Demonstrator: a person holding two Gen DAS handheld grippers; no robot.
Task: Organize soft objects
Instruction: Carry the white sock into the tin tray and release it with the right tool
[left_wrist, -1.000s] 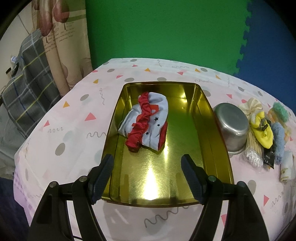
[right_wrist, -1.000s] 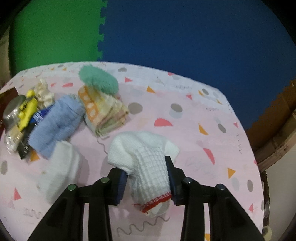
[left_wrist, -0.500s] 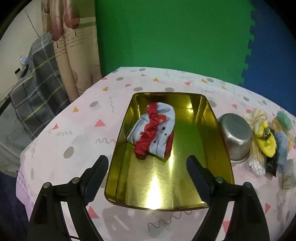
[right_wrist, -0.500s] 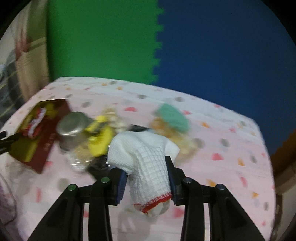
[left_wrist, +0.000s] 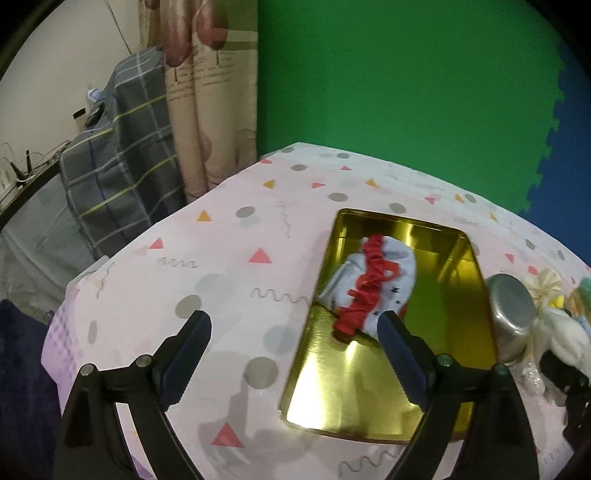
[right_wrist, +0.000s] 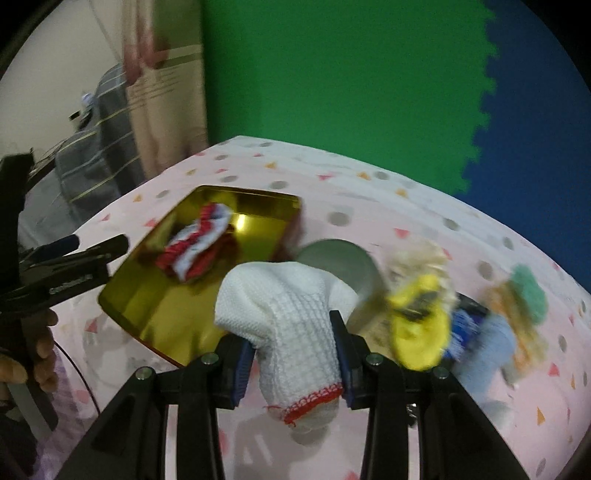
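Left wrist view: the left hand-held gripper (left_wrist: 293, 334) hangs over the pink patterned tabletop (left_wrist: 221, 266). Its jaws have just been opening and stand wide apart with nothing between them. A shiny gold rectangular metal tray (left_wrist: 369, 398) lies ahead, and a light blue sock with red ruffled trim (left_wrist: 369, 288) lies inside its far half. A round steel pot (left_wrist: 511, 317) sits just beside the tray's right edge.

Right wrist view, blurred: the right hand-held gripper (right_wrist: 291, 345) is clamped on a white waffle-knit sock with a red-edged cuff (right_wrist: 291, 325), held above the tabletop near the tray's near corner. To the right lie a yellow soft item (right_wrist: 419, 328), a blue cloth (right_wrist: 487, 347) and a green fluffy piece (right_wrist: 528, 291), close together.
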